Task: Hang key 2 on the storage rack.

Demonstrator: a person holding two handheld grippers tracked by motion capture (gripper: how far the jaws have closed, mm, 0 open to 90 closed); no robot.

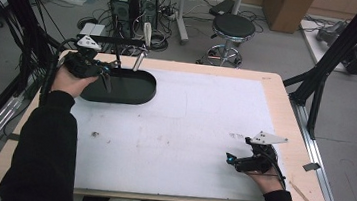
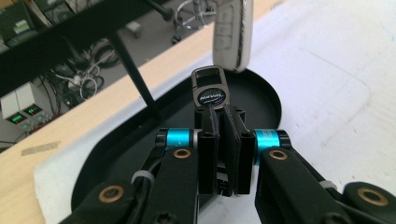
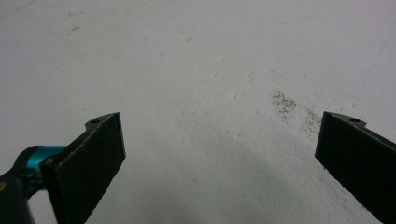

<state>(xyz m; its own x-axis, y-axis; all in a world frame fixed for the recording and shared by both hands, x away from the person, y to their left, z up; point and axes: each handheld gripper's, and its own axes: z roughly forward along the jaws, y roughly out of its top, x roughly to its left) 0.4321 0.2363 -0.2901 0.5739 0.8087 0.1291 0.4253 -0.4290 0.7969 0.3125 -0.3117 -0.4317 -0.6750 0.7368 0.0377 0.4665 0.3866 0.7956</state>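
Now my left gripper (image 2: 219,116) is clamped on the metal key-ring tab (image 2: 210,91), with the car key fob (image 2: 232,32) hanging over the black tray (image 2: 268,100). I'd lift steadily, avoiding swing. My right gripper (image 3: 219,154) rests wide open, empty, on the white mat (image 3: 196,70).

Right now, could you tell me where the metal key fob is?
The metal key fob is pinched in the left tool, above the black tray at the table's far left.

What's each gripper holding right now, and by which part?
The left gripper is shut on the lower end of a small dark metal key fob, above the black tray. The right gripper is open, holding nothing.
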